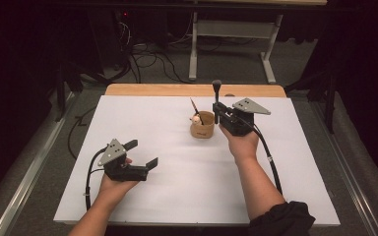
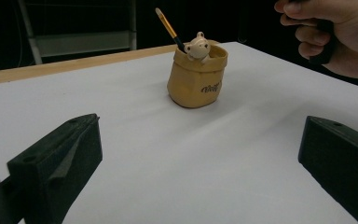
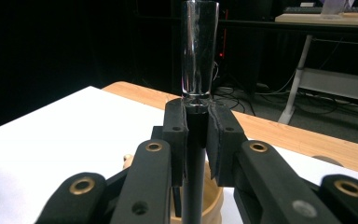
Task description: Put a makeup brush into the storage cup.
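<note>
A tan sack-shaped pen holder [image 1: 202,126] [image 2: 197,79] with a small bear figure on its rim stands at the middle of the white table. A thin brush [image 2: 169,29] leans out of it. My right gripper [image 1: 218,114] [image 3: 196,135] is just right of the holder, shut on an upright black makeup brush [image 1: 217,96] [image 3: 198,60] whose handle runs down between the jaws. The holder's rim [image 3: 214,196] shows right below those jaws. My left gripper [image 1: 142,153] rests open at the front left, aimed toward the holder, with nothing between its fingers [image 2: 60,158].
The white mat [image 1: 187,172] covers a wooden table [image 1: 142,89] whose far edge shows. Behind it stand a desk frame [image 1: 234,34] and cables on a grey floor. The person's right hand [image 2: 328,32] holds the other gripper past the holder.
</note>
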`<state>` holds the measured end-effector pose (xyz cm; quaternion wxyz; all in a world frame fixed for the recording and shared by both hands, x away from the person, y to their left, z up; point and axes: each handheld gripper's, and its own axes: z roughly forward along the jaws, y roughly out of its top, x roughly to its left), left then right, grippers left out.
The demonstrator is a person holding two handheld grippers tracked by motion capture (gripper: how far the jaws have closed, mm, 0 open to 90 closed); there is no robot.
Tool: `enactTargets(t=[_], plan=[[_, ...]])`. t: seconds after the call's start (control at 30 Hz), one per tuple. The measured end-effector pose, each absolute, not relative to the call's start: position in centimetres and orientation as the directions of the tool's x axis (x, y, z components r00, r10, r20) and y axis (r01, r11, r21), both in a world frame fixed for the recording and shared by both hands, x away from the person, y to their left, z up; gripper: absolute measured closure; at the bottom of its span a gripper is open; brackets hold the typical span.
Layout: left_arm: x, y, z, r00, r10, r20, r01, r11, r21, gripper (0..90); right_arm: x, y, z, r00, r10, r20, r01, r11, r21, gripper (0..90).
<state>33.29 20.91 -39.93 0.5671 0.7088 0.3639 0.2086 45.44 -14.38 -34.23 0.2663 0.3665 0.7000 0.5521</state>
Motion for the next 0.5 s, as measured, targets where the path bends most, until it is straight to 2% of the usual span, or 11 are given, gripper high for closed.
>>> enactTargets(t=[0.5], plan=[[33.2,21.1,-39.9,0.646,0.753,-0.126,0.279,-0.079,0.957,0.1,47.2,-12.7,-34.5,-0.598,0.800,0.048,0.227,0.112,0.968,81.3]])
